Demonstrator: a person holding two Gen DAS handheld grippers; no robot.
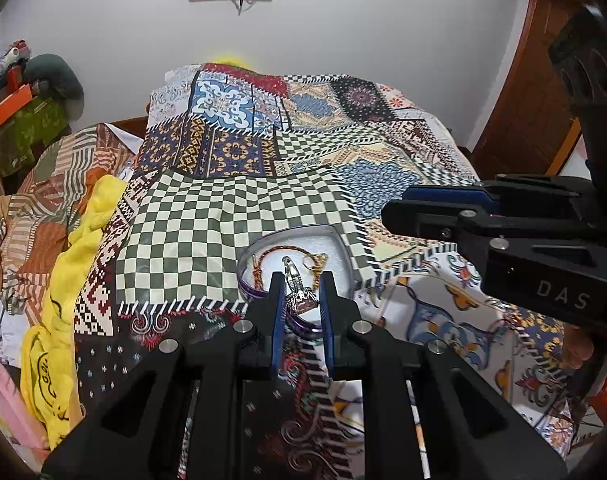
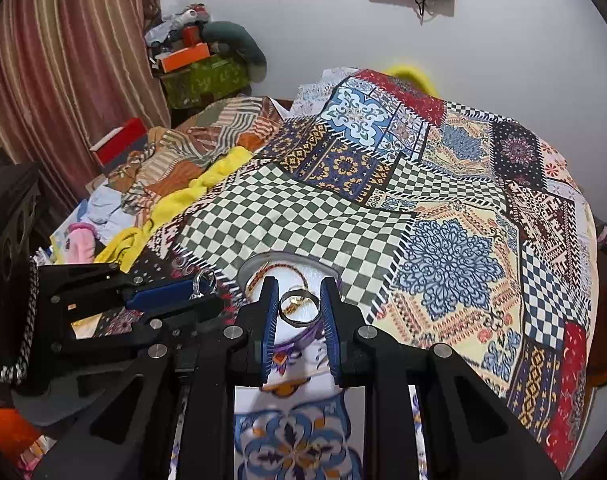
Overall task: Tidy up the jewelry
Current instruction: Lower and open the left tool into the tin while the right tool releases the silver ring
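Black tool [image 1: 301, 294], blue pads [image 1: 280, 312], silver screws.

A ring with a stone [image 1: 300, 295] and a plain ring [image 2: 299, 307] hang above the tray [image 1: 345, 249] on the quilt [image 1: 207, 220].

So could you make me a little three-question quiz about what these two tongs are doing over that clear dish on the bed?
1. True or false: the right tongs grip a plain silver ring.
2. What do the left tongs hold? A) a silver ring with a square top B) a pearl earring C) a wristwatch
3. Fill in: the clear dish already holds a gold chain and a braided orange ____.

Key: 1 true; 2 A; 3 cord. The dish rests on the patchwork bedspread, and both tongs hover at it.
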